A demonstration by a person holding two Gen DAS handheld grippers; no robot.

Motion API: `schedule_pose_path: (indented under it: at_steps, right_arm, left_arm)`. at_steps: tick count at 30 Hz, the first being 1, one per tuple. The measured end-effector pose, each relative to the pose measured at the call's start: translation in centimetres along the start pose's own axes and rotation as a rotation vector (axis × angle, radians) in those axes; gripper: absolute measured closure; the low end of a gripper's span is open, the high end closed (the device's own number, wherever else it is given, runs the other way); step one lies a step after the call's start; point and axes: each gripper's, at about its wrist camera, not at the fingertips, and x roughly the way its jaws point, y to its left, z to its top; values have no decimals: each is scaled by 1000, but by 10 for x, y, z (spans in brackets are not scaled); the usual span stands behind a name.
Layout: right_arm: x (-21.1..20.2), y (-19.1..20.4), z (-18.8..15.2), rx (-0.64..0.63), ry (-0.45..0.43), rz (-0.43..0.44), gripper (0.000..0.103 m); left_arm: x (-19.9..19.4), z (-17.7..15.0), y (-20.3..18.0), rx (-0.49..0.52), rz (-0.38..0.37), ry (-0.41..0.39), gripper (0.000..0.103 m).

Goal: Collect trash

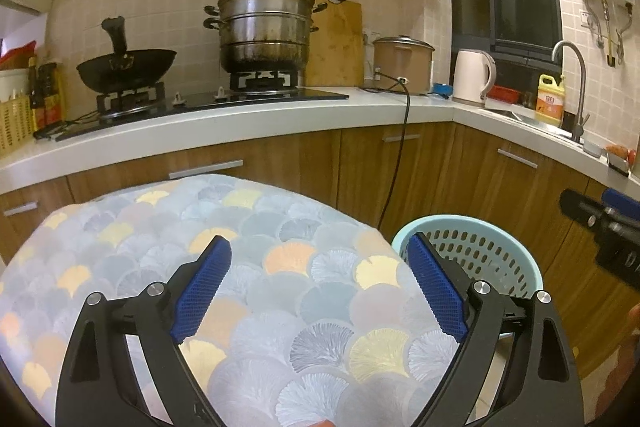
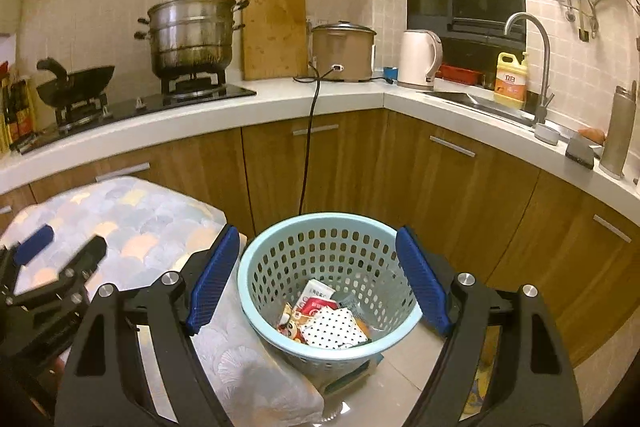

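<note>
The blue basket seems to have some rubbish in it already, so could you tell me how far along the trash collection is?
Done: several wrappers already lie in the blue basket. In hand: nothing; the left gripper and the right gripper are both open and empty. Left: no loose trash shows on the patterned cloth in either view, so the job looks near its end, though its near edge is hidden.

The light blue basket [image 2: 329, 291] stands on the floor with its mouth open upward and nothing over it; wrappers [image 2: 326, 319] fill only its bottom. The right claw [image 2: 316, 281] straddles its rim, jaws spread wide. Tight against the basket's left side stands the patterned cloth-covered surface [image 1: 240, 267], bare on top, under the wide-spread left claw [image 1: 320, 285]. Behind the basket, wooden cabinet doors [image 2: 352, 163] and a hanging black cord [image 2: 307, 155] close the way.
</note>
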Motion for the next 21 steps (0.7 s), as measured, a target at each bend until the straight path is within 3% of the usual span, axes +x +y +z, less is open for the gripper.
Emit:
schedule_pose_path:
  at_steps: [21]
  right_arm:
    - [-5, -9, 2, 22, -5, -1, 26]
  left_arm:
    - [3, -1, -1, 13, 6, 5, 15]
